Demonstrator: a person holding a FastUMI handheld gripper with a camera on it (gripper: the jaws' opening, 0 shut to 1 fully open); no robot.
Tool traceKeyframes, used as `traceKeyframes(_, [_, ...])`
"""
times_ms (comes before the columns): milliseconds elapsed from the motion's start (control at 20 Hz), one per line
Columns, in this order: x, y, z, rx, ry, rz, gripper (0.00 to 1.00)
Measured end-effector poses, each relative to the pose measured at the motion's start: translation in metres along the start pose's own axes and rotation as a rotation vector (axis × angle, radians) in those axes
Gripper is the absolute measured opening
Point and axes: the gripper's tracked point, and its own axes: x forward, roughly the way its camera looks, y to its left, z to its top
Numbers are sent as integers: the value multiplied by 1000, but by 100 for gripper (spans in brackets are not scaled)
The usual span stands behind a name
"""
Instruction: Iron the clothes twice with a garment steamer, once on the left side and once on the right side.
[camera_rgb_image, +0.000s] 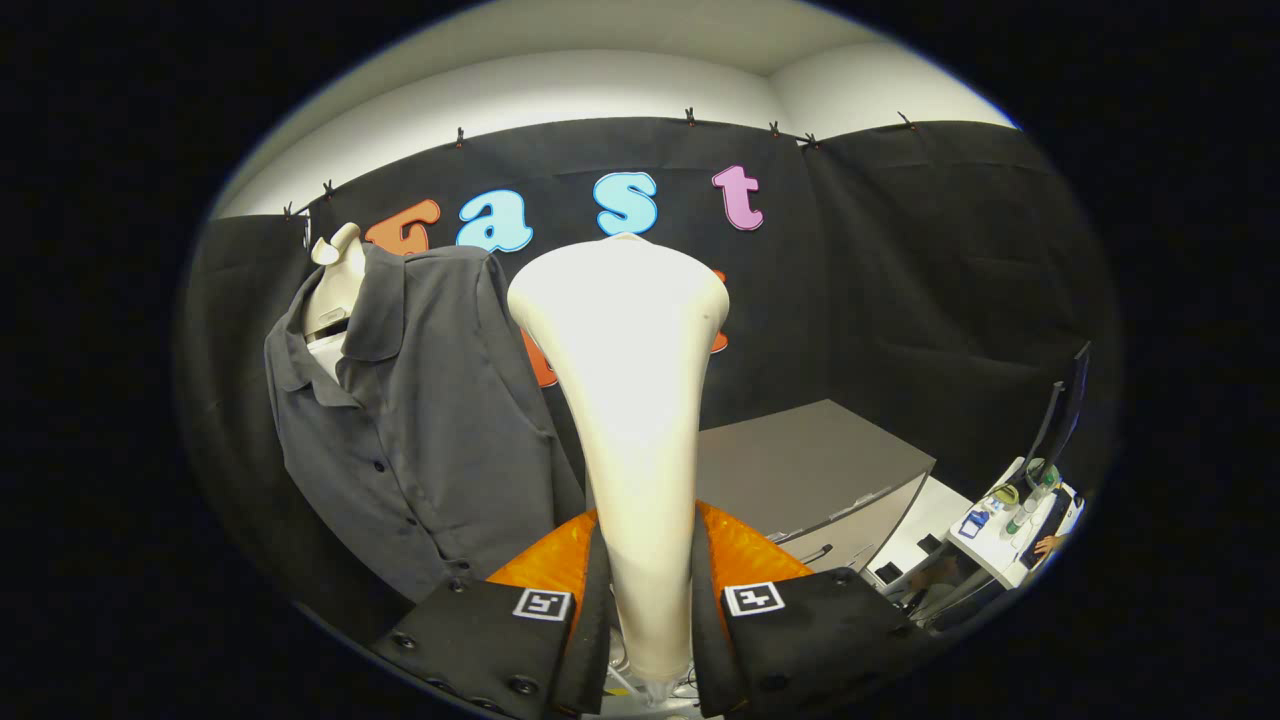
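Between my gripper (650, 620) fingers, clamped: steamer (625, 400). Grey shirt (420, 430) at 10 o'clock, apart. I'd close in squarely, head flat on the fabric.

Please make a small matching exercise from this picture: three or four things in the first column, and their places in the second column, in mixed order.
Things:
1. garment steamer
2. grey shirt
3. grey cabinet
4. mannequin

Places:
A. inside the shirt's open collar
B. hanging beside the steamer's head
C. clamped between the two fingers of the gripper
D. low, beyond the fingers, on the other side from the shirt

Pairs: 1-C, 2-B, 3-D, 4-A
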Motion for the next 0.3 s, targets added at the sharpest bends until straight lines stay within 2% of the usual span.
traceKeyframes(300, [13,-8,-5,-5,22,15,42])
